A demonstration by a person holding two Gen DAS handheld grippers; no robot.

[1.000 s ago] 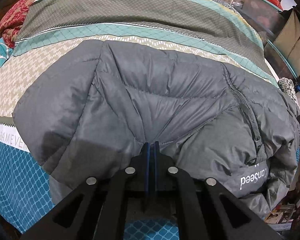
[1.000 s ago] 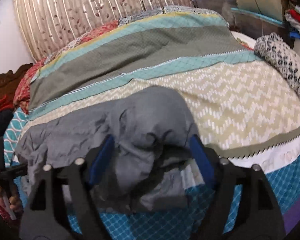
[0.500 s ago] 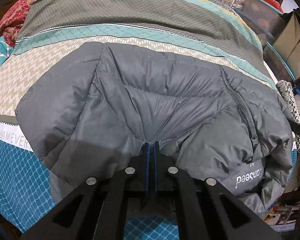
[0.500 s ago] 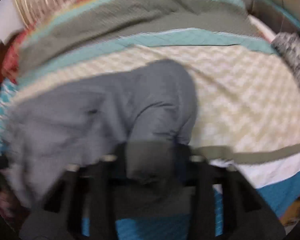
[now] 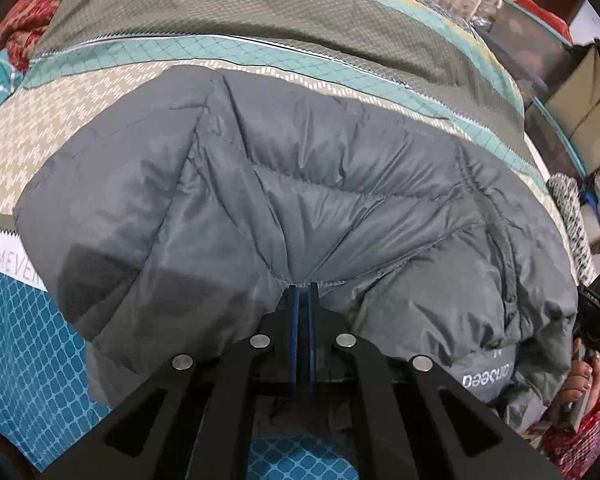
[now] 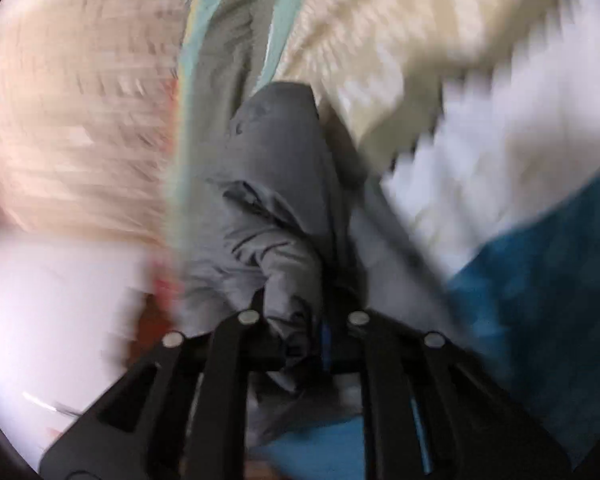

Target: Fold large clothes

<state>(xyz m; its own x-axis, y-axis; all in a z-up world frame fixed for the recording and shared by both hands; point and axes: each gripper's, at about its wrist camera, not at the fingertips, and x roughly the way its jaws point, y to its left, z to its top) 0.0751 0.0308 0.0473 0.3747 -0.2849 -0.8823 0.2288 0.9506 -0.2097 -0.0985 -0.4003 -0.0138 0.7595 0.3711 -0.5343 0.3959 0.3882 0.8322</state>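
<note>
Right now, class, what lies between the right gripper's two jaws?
A bunched fold of the grey puffer jacket sits between the jaws of the right gripper, which have just been closing on it; the blurred right wrist view shows this.

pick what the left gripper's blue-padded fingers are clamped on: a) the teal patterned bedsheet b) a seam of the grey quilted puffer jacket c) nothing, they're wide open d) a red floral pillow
b: in the left wrist view the left gripper has its blue-padded fingers pressed together on a stitched seam of the grey quilted puffer jacket, whose folds pull toward the pinch, while it lies on the striped patterned bedsheet.
</note>
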